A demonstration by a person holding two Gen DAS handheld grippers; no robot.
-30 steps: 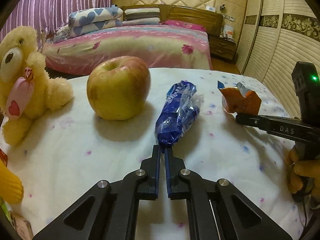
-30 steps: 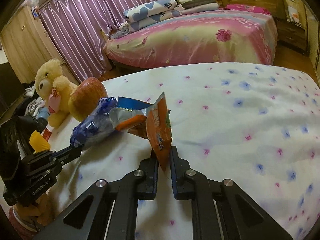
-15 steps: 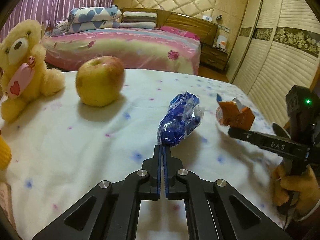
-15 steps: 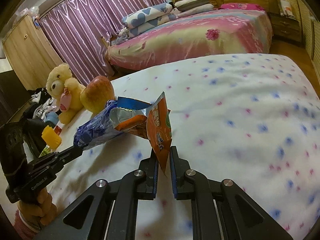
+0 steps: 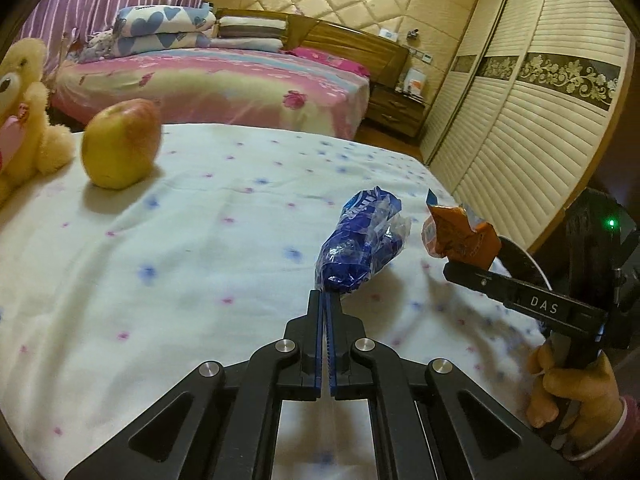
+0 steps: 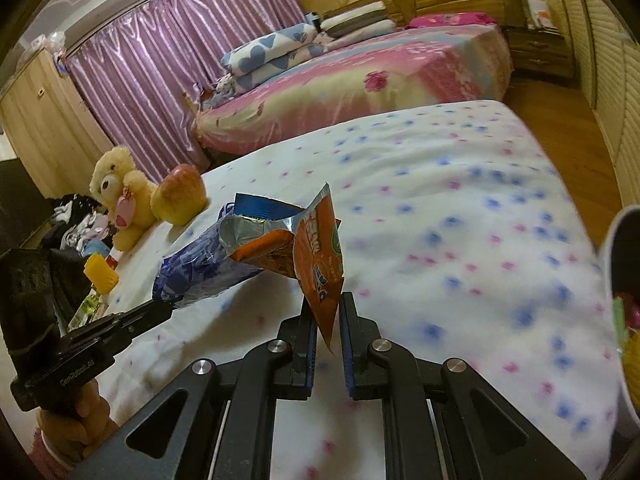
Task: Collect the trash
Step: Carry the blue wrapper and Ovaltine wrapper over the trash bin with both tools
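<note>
My left gripper (image 5: 327, 300) is shut on the end of a crumpled blue plastic wrapper (image 5: 362, 246) and holds it above the white flowered bedspread (image 5: 192, 240). The wrapper also shows in the right wrist view (image 6: 196, 270). My right gripper (image 6: 327, 312) is shut on an orange snack packet (image 6: 314, 256), lifted off the bed. That packet appears in the left wrist view (image 5: 460, 238), just right of the blue wrapper. A white bin rim (image 6: 616, 280) with trash inside shows at the right edge of the right wrist view.
An apple (image 5: 120, 142) and a yellow teddy bear (image 5: 24, 120) sit at the bed's left side. A second bed with pink covers (image 5: 216, 80) stands behind. Wardrobe doors (image 5: 520, 120) line the right. A yellow object (image 6: 100, 274) lies beyond the bed's left edge.
Both grippers have moved back and to the right with their wrappers. The apple and bear are now farther off. The bin rim has come into the right wrist view.
</note>
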